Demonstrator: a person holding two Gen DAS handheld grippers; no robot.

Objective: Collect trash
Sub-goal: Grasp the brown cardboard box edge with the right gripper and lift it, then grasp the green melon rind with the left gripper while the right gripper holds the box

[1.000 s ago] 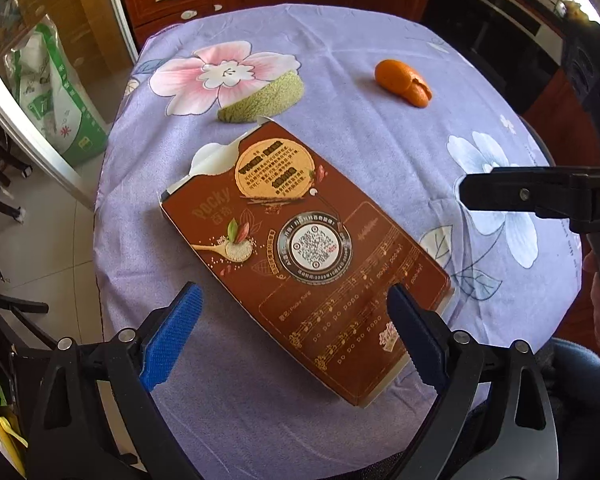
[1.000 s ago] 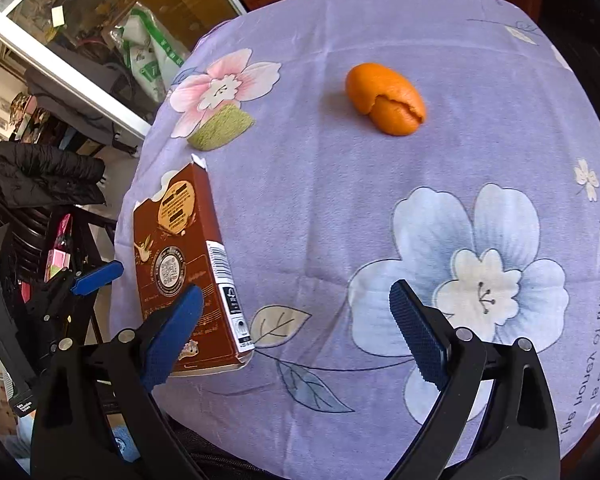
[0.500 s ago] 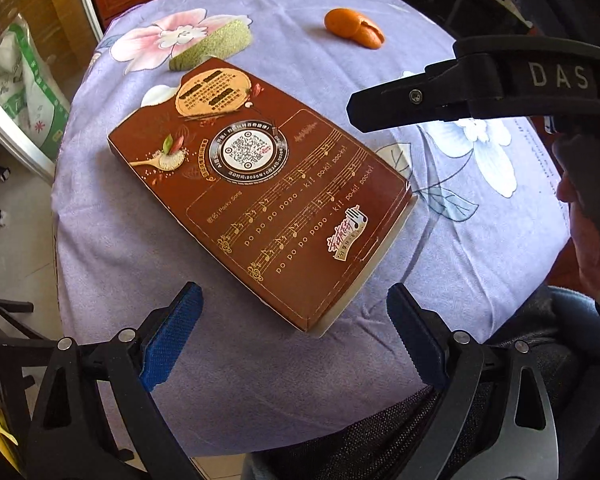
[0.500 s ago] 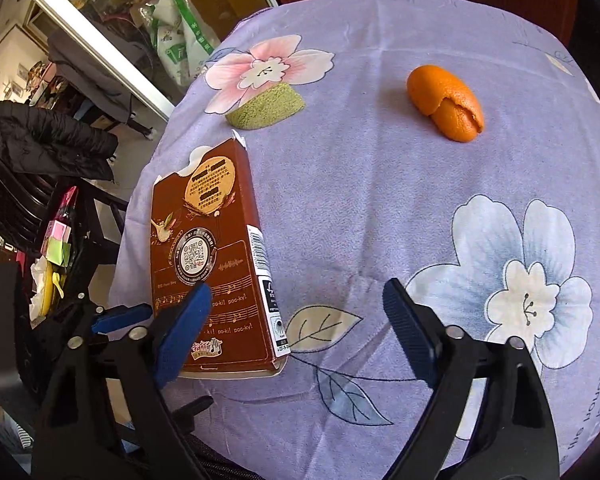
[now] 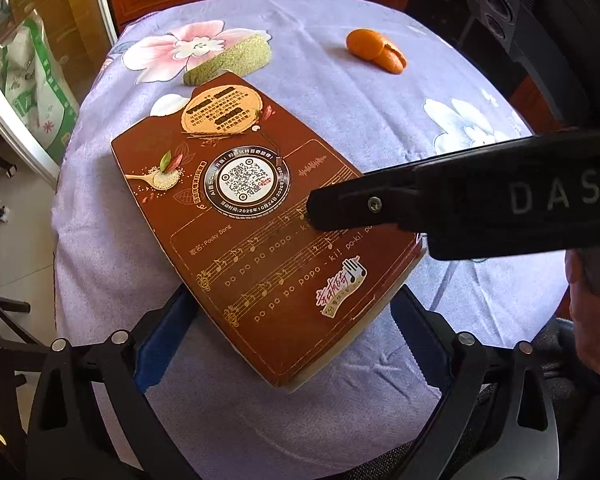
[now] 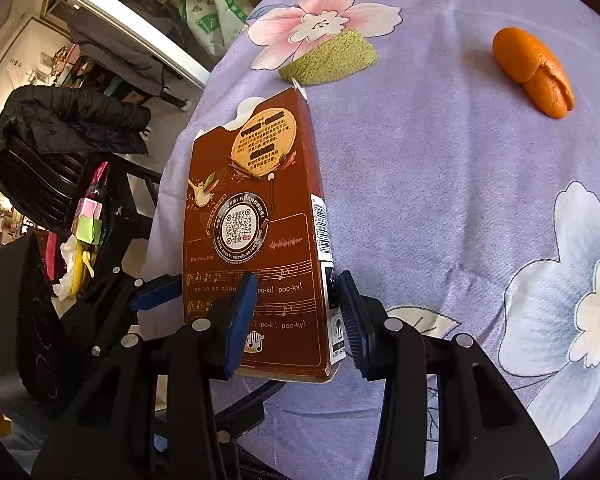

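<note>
- The brown box (image 5: 260, 216) lies flat at the near edge of the worktop (image 5: 380, 120), its long side pointing away from the person.
- The right hand-held gripper (image 6: 296, 320) is nearest. Its jaws have just been closing around the box's near right corner: one pad sits on top and one stands beside the edge. I cannot tell if they squeeze yet.
- The left hand-held gripper (image 5: 284, 344) is wide open, a pad on each side of the box's near end.
- An orange peel (image 6: 532, 76) and a green sponge (image 6: 332, 62) lie farther back.
</note>
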